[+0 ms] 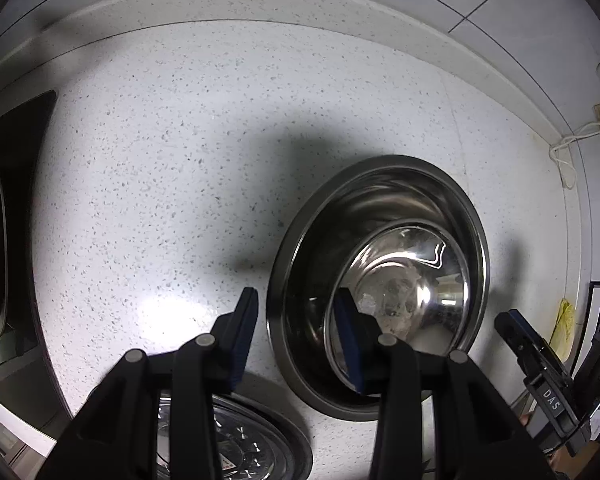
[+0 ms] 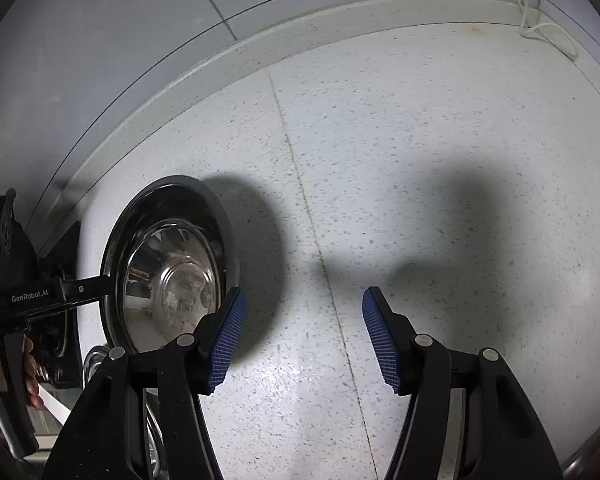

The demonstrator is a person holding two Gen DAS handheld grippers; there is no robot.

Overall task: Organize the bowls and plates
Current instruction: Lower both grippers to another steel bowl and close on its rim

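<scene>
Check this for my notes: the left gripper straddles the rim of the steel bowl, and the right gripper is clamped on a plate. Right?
Not quite. The left gripper does straddle the steel bowl rim, but the right gripper is open over bare countertop, holding nothing, as the right wrist view shows.

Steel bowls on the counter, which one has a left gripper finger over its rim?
The large plain stainless steel bowl; the patterned dish lies beneath the gripper body.

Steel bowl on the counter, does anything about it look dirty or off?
Yes. The steel bowl sits upright on the speckled counter, but its flat bottom carries a cloudy whitish smear, seen in both wrist views. It looks like dried residue, though a reflection cannot be ruled out. Nothing is spilled on the counter.
</scene>
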